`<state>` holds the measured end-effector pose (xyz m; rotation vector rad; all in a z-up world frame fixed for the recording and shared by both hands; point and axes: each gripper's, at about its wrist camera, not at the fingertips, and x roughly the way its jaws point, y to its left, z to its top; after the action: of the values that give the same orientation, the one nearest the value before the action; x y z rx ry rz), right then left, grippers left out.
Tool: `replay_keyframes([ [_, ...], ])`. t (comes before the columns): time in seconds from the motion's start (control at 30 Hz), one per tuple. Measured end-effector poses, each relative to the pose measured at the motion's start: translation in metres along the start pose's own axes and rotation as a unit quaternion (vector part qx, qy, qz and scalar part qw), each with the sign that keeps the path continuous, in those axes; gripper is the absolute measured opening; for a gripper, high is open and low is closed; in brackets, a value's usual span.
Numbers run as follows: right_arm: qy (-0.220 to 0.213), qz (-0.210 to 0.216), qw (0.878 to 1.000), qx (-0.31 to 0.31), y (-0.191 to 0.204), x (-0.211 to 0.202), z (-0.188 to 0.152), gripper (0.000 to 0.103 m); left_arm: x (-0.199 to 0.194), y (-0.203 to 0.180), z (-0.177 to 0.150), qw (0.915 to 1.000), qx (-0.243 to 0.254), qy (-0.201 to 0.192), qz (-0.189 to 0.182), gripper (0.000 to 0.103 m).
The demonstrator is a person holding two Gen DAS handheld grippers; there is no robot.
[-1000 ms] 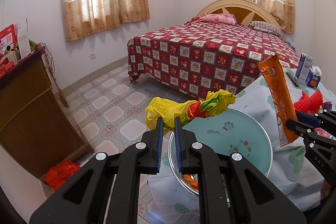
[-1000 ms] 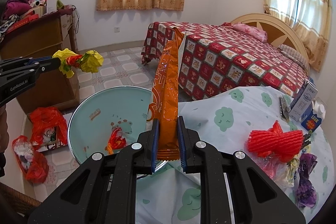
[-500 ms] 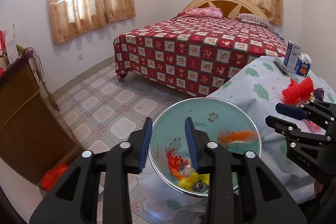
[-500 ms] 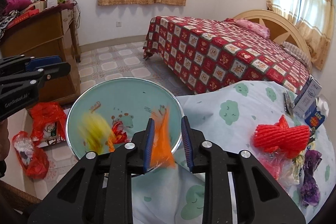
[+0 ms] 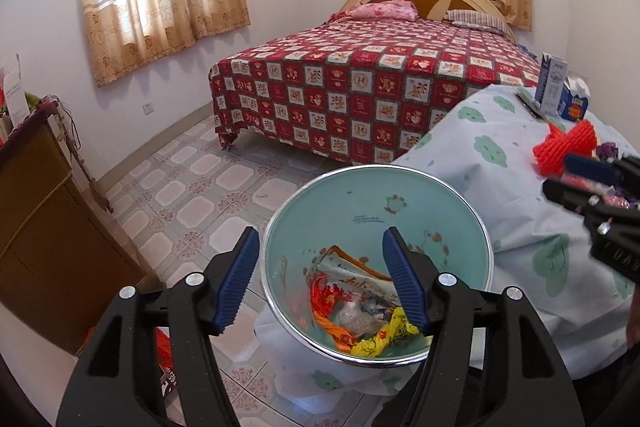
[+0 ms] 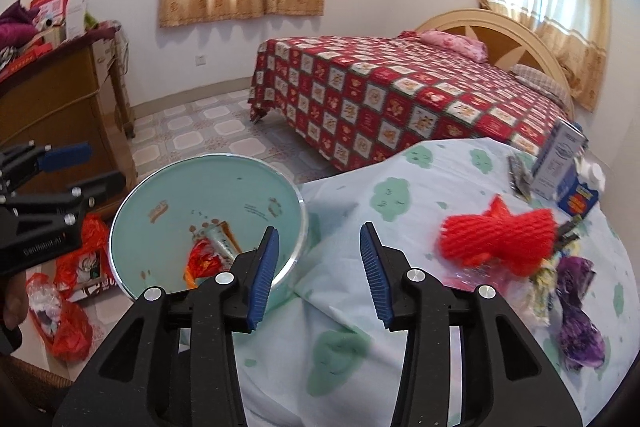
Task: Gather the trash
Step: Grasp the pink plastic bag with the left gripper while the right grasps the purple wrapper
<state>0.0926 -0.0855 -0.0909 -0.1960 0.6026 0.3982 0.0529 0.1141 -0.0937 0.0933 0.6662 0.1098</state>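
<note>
Yellow and orange wrappers (image 5: 362, 331) are now lying in the green bin (image 5: 460, 203); both claws, left gripper (image 5: 320, 281) and right gripper (image 6: 318, 269), are hanging apart, empty, ready for more trash.

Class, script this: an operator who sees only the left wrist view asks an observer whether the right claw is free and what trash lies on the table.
Operator: Is the right claw holding anything?
Observer: No. The right claw is open and empty, over the cloth.
Operator: I see a red net. What lies beside it?
Observer: A crumpled purple wrapper lies to the right of the red net, nearer the camera.
</note>
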Motion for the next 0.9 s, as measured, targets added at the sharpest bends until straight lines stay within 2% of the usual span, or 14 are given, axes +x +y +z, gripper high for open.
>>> replay_keyframes([
  [0.23, -0.014, -0.027, 0.999, 0.025, -0.032, -0.027, -0.010, 0.047, 0.000, -0.026, -0.003, 0.9996, 0.020, 0.011, -0.013, 0.074],
  [0.33, -0.025, -0.056, 0.997, 0.040, -0.058, -0.046, -0.020, 0.052, -0.002, -0.044, -0.002, 0.9991, 0.035, 0.012, -0.023, 0.074],
  [0.47, -0.025, -0.115, 0.991, 0.068, -0.106, -0.069, -0.043, 0.059, -0.005, -0.074, 0.002, 0.9979, 0.050, 0.009, -0.040, 0.077],
  [0.57, -0.006, -0.147, 0.984, 0.100, -0.148, -0.075, -0.063, 0.062, -0.003, -0.102, 0.007, 0.9972, 0.062, -0.002, -0.042, 0.081],
  [0.67, 0.021, -0.175, 0.977, 0.119, -0.184, -0.074, -0.082, 0.064, 0.006, -0.123, 0.012, 0.9972, 0.062, 0.001, -0.043, 0.081],
  [0.73, 0.038, -0.180, 0.975, 0.126, -0.201, -0.072, -0.090, 0.065, 0.012, -0.137, 0.015, 0.9972, 0.060, 0.007, -0.044, 0.081],
  [0.83, 0.061, -0.169, 0.975, 0.131, -0.219, -0.063, -0.096, 0.076, 0.015, -0.149, 0.018, 0.9970, 0.056, 0.013, -0.052, 0.081],
  [0.9, 0.073, -0.159, 0.975, 0.134, -0.226, -0.056, -0.098, 0.077, 0.015, -0.158, 0.021, 0.9968, 0.056, 0.013, -0.055, 0.082],
])
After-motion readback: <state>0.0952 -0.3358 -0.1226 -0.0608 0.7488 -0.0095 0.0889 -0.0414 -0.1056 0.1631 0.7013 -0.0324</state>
